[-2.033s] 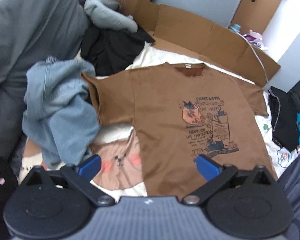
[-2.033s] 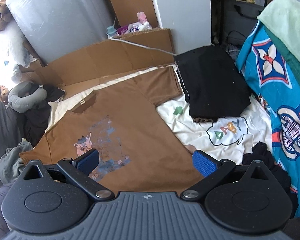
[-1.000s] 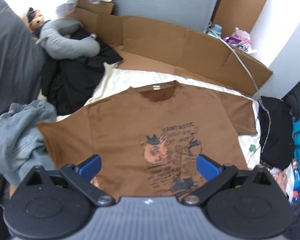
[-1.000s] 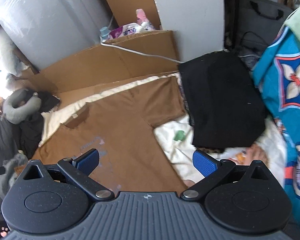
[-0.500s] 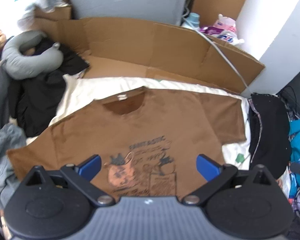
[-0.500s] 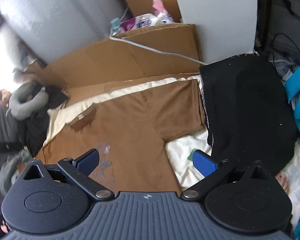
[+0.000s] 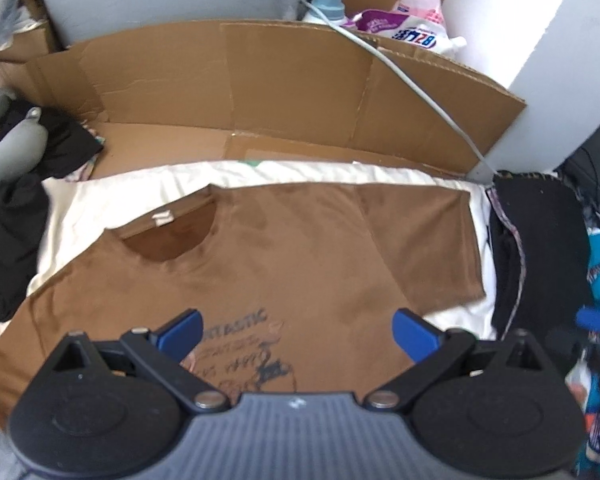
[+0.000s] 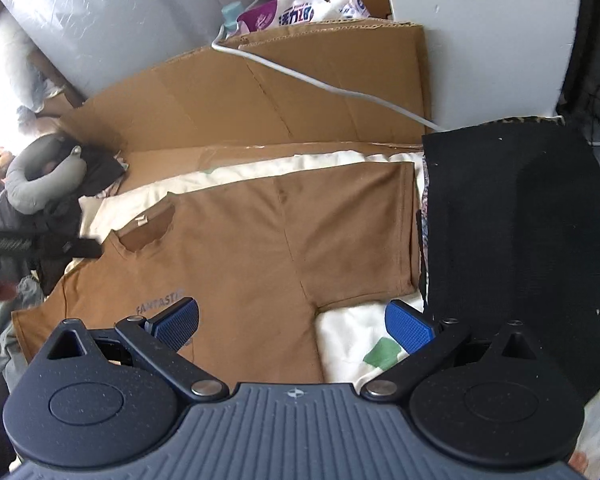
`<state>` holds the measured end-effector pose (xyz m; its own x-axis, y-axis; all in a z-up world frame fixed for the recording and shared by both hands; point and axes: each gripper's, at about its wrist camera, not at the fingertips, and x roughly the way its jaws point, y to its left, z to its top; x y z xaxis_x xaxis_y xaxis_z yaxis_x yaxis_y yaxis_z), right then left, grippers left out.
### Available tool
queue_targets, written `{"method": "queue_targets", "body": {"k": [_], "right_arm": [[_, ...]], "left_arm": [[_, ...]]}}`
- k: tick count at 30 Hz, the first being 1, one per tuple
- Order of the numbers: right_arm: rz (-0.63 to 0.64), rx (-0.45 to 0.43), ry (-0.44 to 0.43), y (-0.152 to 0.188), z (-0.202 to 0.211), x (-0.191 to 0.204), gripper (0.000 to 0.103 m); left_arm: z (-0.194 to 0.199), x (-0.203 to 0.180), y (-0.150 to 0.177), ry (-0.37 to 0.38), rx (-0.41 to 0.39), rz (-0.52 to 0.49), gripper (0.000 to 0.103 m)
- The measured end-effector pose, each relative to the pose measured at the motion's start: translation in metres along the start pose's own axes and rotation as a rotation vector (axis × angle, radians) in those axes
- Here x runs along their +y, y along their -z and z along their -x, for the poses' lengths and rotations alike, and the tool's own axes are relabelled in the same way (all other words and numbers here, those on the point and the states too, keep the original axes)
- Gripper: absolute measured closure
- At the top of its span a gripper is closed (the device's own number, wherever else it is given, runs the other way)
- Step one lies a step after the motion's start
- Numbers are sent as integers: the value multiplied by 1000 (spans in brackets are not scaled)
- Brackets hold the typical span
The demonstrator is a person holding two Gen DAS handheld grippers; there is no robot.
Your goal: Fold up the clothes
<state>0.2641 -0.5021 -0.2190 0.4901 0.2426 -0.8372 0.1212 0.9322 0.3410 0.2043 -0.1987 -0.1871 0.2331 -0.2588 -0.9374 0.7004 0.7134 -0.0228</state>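
Note:
A brown T-shirt (image 7: 292,264) with a dark print lies flat, face up, on a cream sheet (image 7: 112,192); its collar points toward the cardboard. My left gripper (image 7: 298,330) hovers open over the shirt's chest, just above the print. In the right wrist view the same brown T-shirt (image 8: 240,248) spreads left and centre, one sleeve (image 8: 360,236) reaching toward a black cloth. My right gripper (image 8: 292,322) stands open over the shirt's armpit and the sheet beside it. Neither gripper holds anything.
Folded cardboard (image 7: 260,92) walls the far side, with a white cable (image 7: 416,80) draped over it. A black garment (image 8: 516,232) lies to the right. A grey neck pillow (image 8: 40,184) and dark clothes sit at the left. Detergent bags (image 7: 412,28) stand behind.
Both grippers have moved forward along the shirt, from its lower hem up toward the collar and sleeve. The shirt lies unmoved. Both stayed open.

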Motion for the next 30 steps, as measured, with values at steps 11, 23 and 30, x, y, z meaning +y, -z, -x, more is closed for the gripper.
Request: {"method": "queue_targets", "body": {"k": [11,23,30], "right_arm": [[-90,-144,-7,1,-34,-40,2],[-58,-241,66,34,-69,-47,10],[-138,-270,22,49,-91,-56,23]], "left_arm": [[-55,-44,-32,-15,8,2,1],[-97,-72,-12,14,-34,-66,1],[-119,-81,-3,71,-90,-110,12]]}}
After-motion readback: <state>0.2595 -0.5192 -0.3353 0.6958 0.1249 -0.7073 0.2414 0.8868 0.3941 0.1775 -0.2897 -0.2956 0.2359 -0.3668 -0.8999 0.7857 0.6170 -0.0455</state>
